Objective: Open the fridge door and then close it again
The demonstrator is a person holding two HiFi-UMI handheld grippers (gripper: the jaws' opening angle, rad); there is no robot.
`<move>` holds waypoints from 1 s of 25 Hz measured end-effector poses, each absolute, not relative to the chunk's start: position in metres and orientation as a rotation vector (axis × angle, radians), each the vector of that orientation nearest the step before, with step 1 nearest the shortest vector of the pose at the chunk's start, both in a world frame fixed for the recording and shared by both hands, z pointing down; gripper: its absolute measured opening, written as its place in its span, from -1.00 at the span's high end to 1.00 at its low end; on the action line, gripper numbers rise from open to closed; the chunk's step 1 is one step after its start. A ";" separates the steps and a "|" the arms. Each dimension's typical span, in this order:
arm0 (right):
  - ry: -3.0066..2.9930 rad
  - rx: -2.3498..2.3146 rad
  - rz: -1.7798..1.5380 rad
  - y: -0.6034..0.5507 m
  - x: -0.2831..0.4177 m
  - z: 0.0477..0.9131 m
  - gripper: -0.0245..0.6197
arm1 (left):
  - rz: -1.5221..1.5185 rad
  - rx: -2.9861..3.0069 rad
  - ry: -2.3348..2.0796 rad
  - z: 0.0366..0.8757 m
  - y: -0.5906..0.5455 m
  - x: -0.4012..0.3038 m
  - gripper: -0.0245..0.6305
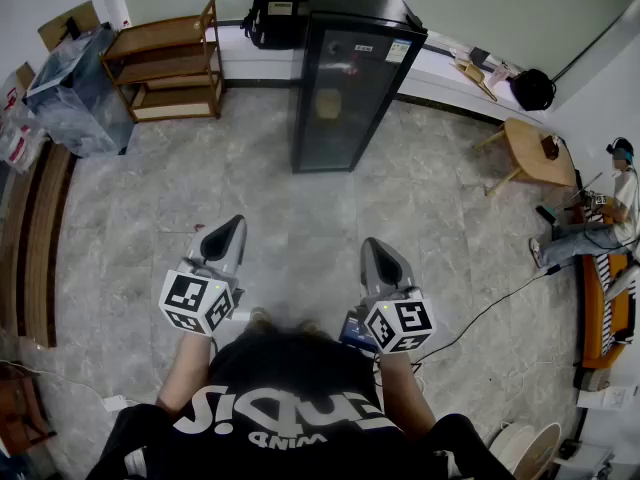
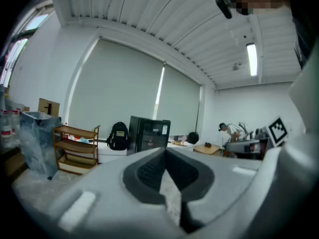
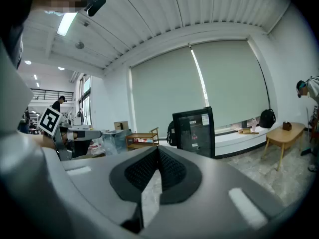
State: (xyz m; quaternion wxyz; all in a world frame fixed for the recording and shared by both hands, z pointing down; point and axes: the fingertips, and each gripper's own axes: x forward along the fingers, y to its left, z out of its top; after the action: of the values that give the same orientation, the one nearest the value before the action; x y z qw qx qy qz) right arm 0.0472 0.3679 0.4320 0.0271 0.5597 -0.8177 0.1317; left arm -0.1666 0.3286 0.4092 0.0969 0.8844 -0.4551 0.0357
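The black fridge point(image 1: 345, 78) stands against the far wall with its glass door shut; it also shows in the left gripper view point(image 2: 149, 133) and in the right gripper view point(image 3: 194, 131). My left gripper point(image 1: 234, 225) and right gripper point(image 1: 371, 247) are held side by side close to my body, pointing towards the fridge across a wide stretch of floor. Both are far from the door. The left gripper's point(image 2: 164, 151) tips meet with nothing between them. The right gripper point(image 3: 158, 149) is likewise shut and holds nothing.
A wooden shelf point(image 1: 170, 58) and a black backpack point(image 1: 278, 8) flank the fridge on its left. A plastic-wrapped bin point(image 1: 75, 88) stands further left. At the right are a small wooden table point(image 1: 535, 148), a seated person point(image 1: 600, 218) and a floor cable point(image 1: 490, 308).
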 end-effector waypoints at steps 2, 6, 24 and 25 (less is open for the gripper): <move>-2.524 1.728 0.403 0.367 0.044 0.433 0.93 | 0.097 2.618 -1.338 0.410 0.329 -0.168 0.92; -2.523 1.727 0.400 0.365 0.038 0.436 0.93 | 0.095 2.616 -1.322 0.414 0.327 -0.171 0.92; -2.458 1.842 0.420 0.365 -0.013 0.446 0.93 | 0.109 2.688 -1.148 0.428 0.312 -0.203 0.92; -2.446 1.853 0.425 0.364 -0.014 0.447 0.93 | 0.111 2.691 -1.142 0.428 0.310 -0.205 0.92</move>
State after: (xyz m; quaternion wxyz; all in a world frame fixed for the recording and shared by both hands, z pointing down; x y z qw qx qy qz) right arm -0.0144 0.3641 0.4466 0.0219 0.5979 -0.7894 0.1370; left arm -0.2049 0.3101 0.4277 0.1080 0.9146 -0.3880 0.0377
